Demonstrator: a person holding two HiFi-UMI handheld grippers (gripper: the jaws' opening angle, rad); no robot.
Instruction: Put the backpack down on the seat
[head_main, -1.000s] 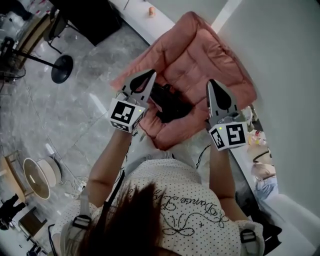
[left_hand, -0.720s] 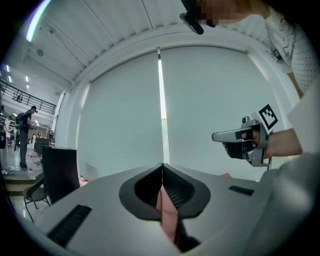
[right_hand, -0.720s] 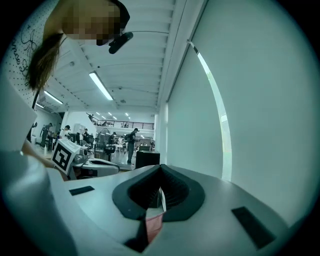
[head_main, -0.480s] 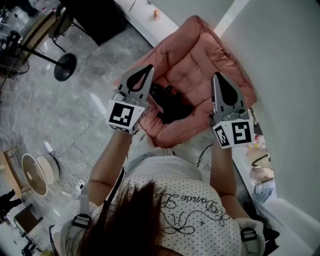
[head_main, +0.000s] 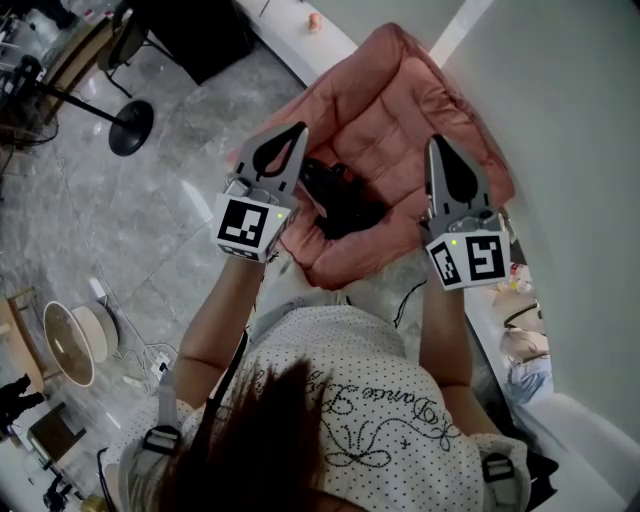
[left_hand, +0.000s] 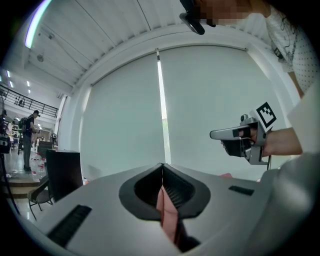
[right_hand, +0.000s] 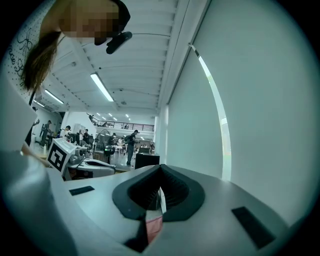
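Plainly, in the head view the pink backpack (head_main: 385, 110) hangs between the two grippers and below them, over the grey floor (head_main: 120, 230). The left gripper (head_main: 292, 138) has its near left edge and the right gripper (head_main: 438, 148) its near right edge, so the bag is slung across the gap like a hammock. Its long axis runs away from the person, toward the pale wall (head_main: 570, 120). A dark part (head_main: 340, 205), strap or lining, I cannot tell which, lies in the middle. Both hands stand about equally near the bag; neither leads. I can pick out no seat under it for certain, so where it must go down is a judgement: downward from the jaws, both sides lowered together to keep it level.

In the left gripper view the jaws are pressed together on a thin pink fold (left_hand: 167, 215) of the bag, which trails down and out of sight beneath them. The other gripper shows off to the right, level and pointing the same way.

In the right gripper view the jaws are likewise closed, pinching a pink scrap of fabric (right_hand: 154, 226) at their root, with the rest of the bag hidden below.
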